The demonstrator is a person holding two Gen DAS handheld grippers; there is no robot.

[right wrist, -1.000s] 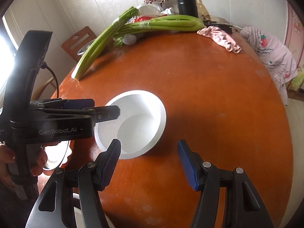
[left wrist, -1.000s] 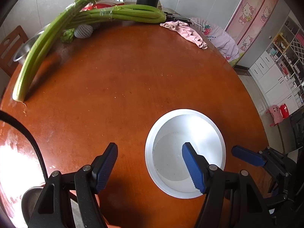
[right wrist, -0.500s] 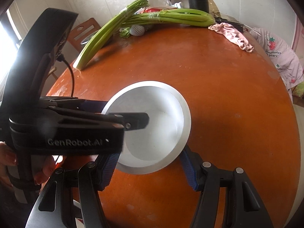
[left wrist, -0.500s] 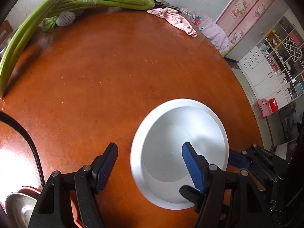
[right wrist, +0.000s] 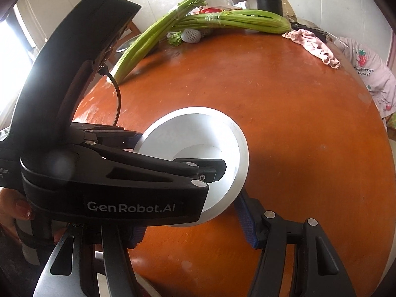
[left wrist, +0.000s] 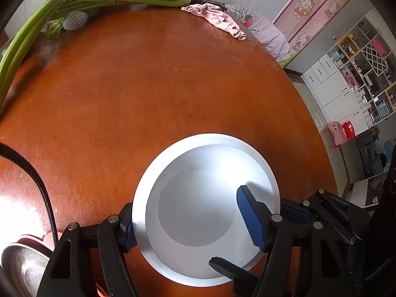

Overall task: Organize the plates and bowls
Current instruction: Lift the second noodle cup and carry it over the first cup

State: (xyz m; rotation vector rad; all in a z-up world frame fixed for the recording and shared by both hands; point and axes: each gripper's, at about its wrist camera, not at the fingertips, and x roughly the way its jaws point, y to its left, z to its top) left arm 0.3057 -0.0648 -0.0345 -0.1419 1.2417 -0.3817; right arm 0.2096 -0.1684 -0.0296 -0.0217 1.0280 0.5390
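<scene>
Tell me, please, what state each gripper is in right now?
Left gripper: open, one finger outside the white bowl, one inside, not clamping.
Right gripper: open, astride the bowl's rim, no clamp visible.

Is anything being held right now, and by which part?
Cannot tell: the left gripper and right gripper both sit at the white bowl's rim; no clear pinch shows.

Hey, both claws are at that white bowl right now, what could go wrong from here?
1. The left claw straddles the white bowl's rim, one finger inside, one outside, set wide; closing could tip or skid it on the glossy table.
2. The right claw crowds the same bowl from the other side, so the two claws might knock together.
</scene>
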